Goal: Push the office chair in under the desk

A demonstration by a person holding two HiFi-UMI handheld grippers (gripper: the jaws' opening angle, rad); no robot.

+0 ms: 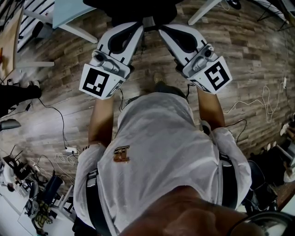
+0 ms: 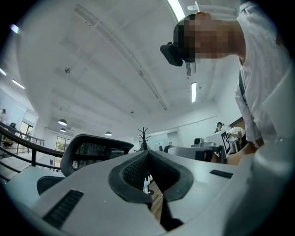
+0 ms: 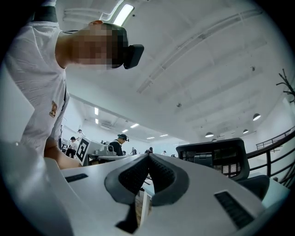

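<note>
The black office chair stands at the top of the head view, just ahead of both grippers. A pale desk top on white legs lies to its left, and another white leg slants to its right. My left gripper and right gripper point toward the chair side by side, both shut with nothing between the jaws. I cannot tell whether their tips touch the chair. The chair's mesh back shows left of the left gripper, and the same back shows right of the right gripper.
The floor is wood planks with loose cables, a power strip at the left and a white cable at the right. Clutter fills the lower left corner. A black object lies at the left edge. People sit at distant desks.
</note>
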